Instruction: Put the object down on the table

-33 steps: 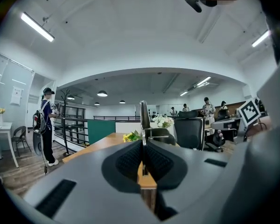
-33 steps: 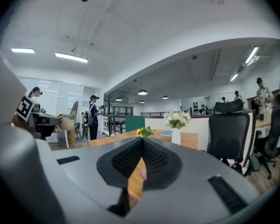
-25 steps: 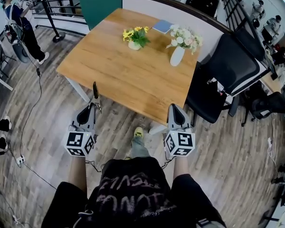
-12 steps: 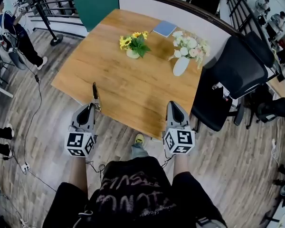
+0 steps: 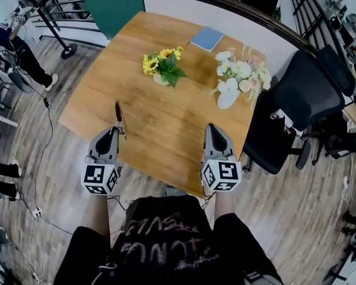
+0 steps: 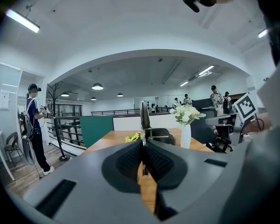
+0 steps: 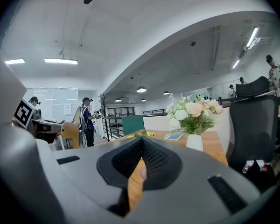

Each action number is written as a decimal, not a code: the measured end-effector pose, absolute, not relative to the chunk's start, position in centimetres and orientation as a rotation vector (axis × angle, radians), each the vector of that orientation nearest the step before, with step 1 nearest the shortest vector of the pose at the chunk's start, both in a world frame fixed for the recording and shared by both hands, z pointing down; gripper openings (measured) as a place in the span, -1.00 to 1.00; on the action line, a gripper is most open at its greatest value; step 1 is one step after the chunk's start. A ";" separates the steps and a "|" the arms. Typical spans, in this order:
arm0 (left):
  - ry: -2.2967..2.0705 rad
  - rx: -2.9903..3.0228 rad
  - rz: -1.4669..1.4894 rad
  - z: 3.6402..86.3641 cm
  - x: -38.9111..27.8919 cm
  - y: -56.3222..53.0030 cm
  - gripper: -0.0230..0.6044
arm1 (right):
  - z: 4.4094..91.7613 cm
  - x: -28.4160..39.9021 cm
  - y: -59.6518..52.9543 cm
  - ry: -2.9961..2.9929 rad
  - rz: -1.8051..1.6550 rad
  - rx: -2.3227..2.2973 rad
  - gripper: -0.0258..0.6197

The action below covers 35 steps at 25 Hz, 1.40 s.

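Grip status: left gripper (image 5: pixel 115 132) clamped on tool (image 5: pixel 118 113), which points to 12 o'clock above the near edge of the table (image 5: pixel 166 117). Right gripper (image 5: pixel 212 127) at 3 o'clock, closed, empty. Flowers (image 5: pixel 162 64) at 1 o'clock, vase (image 5: pixel 228 97) at 2 o'clock.

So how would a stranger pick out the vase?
Find the wooden table, then its side nearest the black office chair. The vase stands there: tall, white, holding pale pink and white blooms, unlike the low pot of yellow flowers nearby.
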<state>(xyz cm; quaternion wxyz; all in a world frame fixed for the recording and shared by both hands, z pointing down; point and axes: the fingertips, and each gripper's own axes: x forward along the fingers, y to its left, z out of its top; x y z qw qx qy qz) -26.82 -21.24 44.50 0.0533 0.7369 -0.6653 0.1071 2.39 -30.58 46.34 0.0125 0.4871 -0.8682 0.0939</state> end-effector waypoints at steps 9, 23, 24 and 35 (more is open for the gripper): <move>-1.975 2.266 0.454 46.1 -26.9 -25.8 -0.88 | 47.5 2.4 -33.9 -2.670 0.366 1.553 -0.91; -1.802 2.465 0.792 49.1 -28.6 -34.0 -0.88 | 48.8 0.9 -36.3 -2.528 0.375 1.699 -0.91; -1.793 2.479 0.837 49.4 -28.7 -34.5 -0.88 | 48.9 0.7 -36.5 -2.524 0.375 1.700 -0.91; -1.629 2.533 1.279 55.7 -27.9 -38.7 -0.88 | 50.0 -1.0 -37.7 -2.506 0.394 1.680 -0.91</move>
